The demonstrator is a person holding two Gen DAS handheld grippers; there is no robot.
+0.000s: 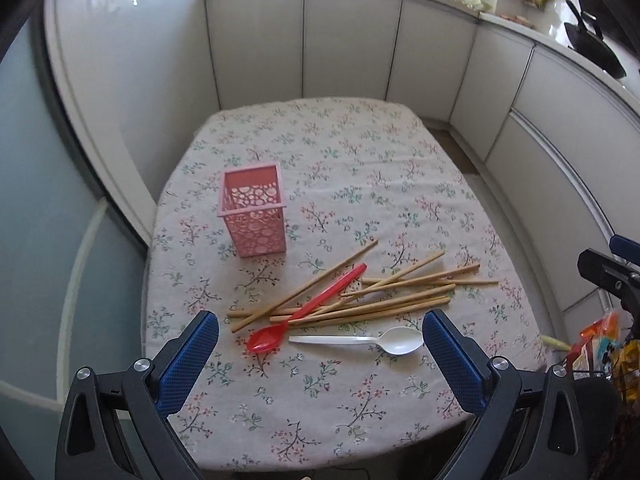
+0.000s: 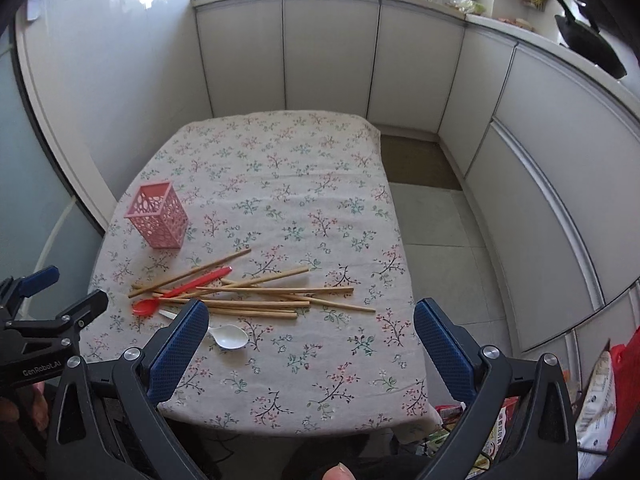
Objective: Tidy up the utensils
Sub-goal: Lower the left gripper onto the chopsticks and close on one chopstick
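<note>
Both claws, left claw (image 1: 320,330) and right claw (image 2: 310,318), gape wide and empty; grabbing the crossed chopsticks (image 1: 360,298) at centre frame could scatter them.

Left gripper (image 1: 320,330) and right gripper (image 2: 310,320) were black-framed, 2 blue textured pads (image 1: 188,364) each, silver screws (image 1: 141,365) at pivots, white "GenRobot.AI" marking (image 2: 42,369), bare fingertip (image 2: 339,472).

Cloth tablecloth (image 1: 360,168) looking matt; chopsticks (image 1: 360,296) showing bare wood; red spoon (image 1: 312,308), white spoon (image 1: 384,342), pink holder (image 1: 256,220) looking plastic.
</note>
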